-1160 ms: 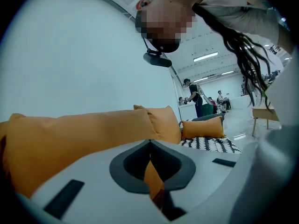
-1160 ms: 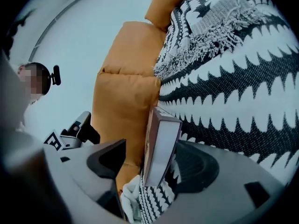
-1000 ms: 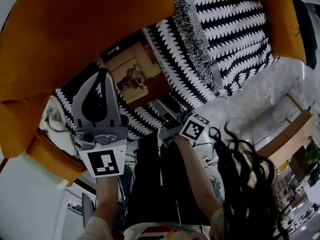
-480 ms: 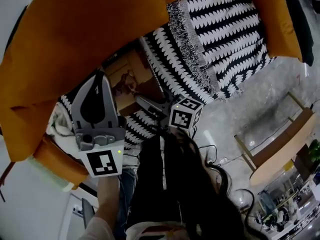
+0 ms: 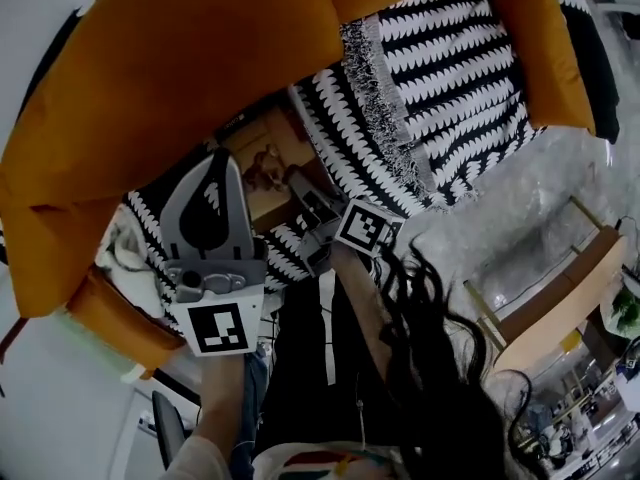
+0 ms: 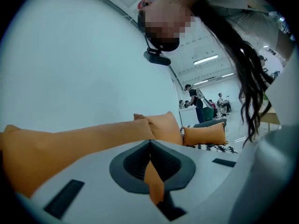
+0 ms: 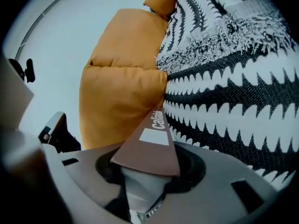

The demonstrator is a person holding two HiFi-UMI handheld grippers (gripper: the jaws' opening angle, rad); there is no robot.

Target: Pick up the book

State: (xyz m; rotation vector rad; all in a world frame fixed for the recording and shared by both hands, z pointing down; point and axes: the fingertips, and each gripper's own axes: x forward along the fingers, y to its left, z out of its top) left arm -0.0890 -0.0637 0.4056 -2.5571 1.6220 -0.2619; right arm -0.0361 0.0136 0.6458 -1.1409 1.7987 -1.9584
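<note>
Head view: left gripper [image 5: 216, 163] held level; right gripper [image 5: 303, 183] tipped down at the book [image 5: 262, 158].
Left gripper view: jaws together, nothing between.
Right gripper view: jaws, just been closing, clamp the book's corner; its spine runs away from them.

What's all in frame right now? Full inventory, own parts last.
sofa: one, orange, top and left of the head view
cushions: at least two, orange, at the sofa's far end
blanket: one, black-and-white zigzag, fringed, spread over the seat
book: one, brown, on the blanket by the sofa back
table: one, light wood, on the floor at right
floor: grey, right side
people: several, far background
hair: dark, long, hanging at lower right
left hand-held gripper: grey, shut, empty, left of the book
right hand-held gripper: grey, jaws just closing, book corner between them
</note>
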